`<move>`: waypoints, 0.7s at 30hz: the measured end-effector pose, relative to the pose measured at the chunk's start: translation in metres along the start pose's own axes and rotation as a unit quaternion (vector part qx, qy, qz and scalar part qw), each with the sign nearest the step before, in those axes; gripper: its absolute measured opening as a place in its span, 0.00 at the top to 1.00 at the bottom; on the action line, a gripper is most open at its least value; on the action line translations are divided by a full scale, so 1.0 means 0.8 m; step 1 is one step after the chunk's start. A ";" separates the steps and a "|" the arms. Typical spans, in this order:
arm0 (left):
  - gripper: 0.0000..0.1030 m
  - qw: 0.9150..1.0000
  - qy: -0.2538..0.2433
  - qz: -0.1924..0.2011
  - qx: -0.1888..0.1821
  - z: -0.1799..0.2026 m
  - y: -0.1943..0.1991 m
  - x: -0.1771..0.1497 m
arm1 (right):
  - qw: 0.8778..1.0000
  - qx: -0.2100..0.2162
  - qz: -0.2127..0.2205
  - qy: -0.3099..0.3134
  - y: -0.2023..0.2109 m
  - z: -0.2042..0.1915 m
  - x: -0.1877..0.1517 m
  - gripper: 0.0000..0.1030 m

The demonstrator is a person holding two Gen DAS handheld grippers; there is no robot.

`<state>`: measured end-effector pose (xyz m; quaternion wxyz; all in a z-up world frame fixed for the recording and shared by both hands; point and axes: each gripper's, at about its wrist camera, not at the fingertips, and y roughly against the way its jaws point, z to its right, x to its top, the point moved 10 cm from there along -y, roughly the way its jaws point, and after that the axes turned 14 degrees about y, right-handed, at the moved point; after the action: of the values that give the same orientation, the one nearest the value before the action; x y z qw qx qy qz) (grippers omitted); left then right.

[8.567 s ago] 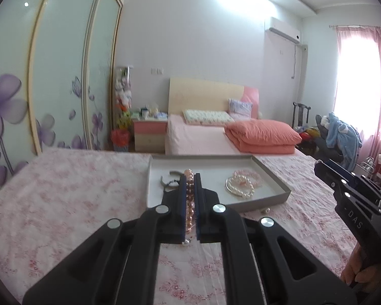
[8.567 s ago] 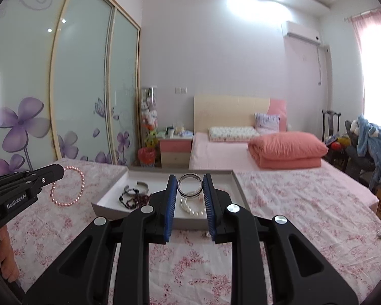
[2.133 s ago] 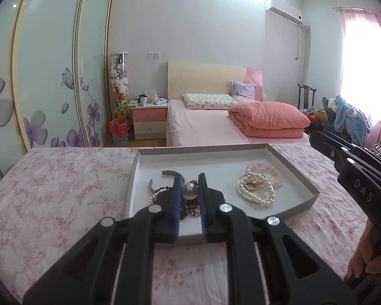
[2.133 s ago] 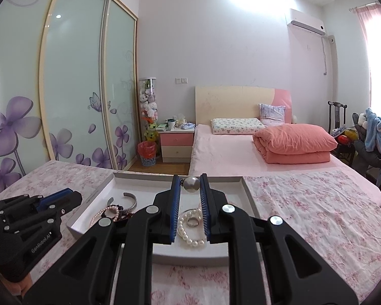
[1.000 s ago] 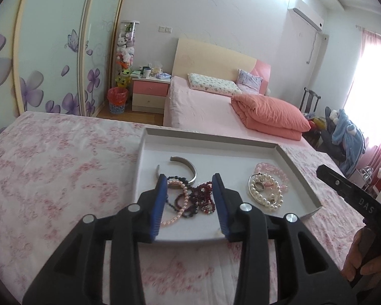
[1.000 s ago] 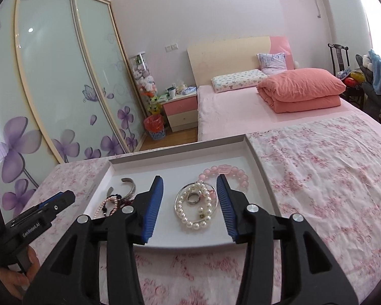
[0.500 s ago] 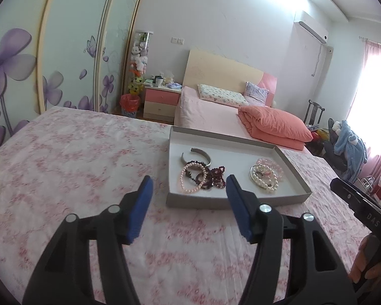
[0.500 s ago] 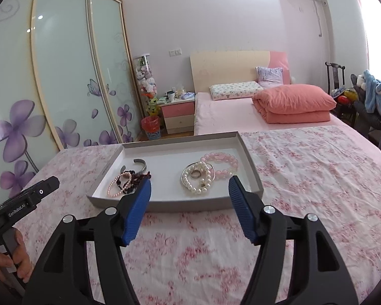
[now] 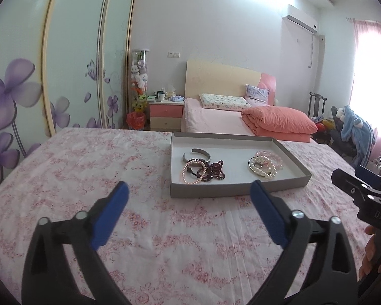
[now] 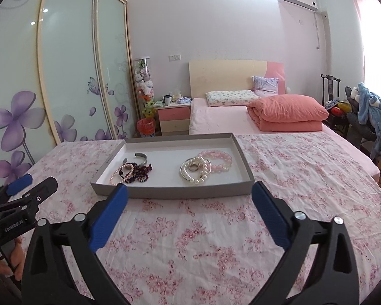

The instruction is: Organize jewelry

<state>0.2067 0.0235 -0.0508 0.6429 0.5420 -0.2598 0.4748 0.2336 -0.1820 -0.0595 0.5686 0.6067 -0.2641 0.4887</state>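
A grey tray lies on the pink floral bedspread. Its left half holds a silver cuff, a pink pearl bracelet and dark red bead bracelets. Its right half holds a white pearl bracelet with a ring and a pink bead bracelet. My left gripper is wide open and empty, short of the tray. My right gripper is wide open and empty, also short of the tray.
The floral bedspread spreads all around the tray. Behind it stand a bed with a folded salmon quilt, a pink nightstand and a sliding wardrobe with purple flowers. A chair with blue clothes is at right.
Both grippers have let go of jewelry into the tray, opened wide and drawn back from it. The tray now looks smaller and farther in both views.
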 end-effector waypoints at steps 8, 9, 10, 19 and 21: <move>0.04 1.000 -0.008 0.005 0.003 0.001 0.012 -0.010 | 1.000 0.004 0.002 -0.013 0.013 0.002 -0.018 0.02; 0.04 1.000 -0.006 0.006 0.003 0.000 0.013 -0.010 | 1.000 0.002 0.007 -0.012 0.017 0.002 -0.019 0.02; 0.04 1.000 -0.004 0.008 0.002 -0.001 0.014 -0.010 | 1.000 0.001 0.011 -0.011 0.019 0.001 -0.019 0.02; 0.04 0.999 -0.002 0.034 -0.006 -0.001 0.035 -0.013 | 0.998 -0.014 0.056 -0.001 0.043 0.001 -0.018 0.02; 0.04 0.999 -0.005 0.038 -0.006 -0.001 0.038 -0.015 | 0.998 -0.017 0.061 0.001 0.046 0.001 -0.018 0.02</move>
<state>0.1745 0.0189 -0.0472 0.6264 0.5305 -0.2859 0.4945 0.1965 -0.1940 -0.0562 0.5485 0.5790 -0.3082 0.5186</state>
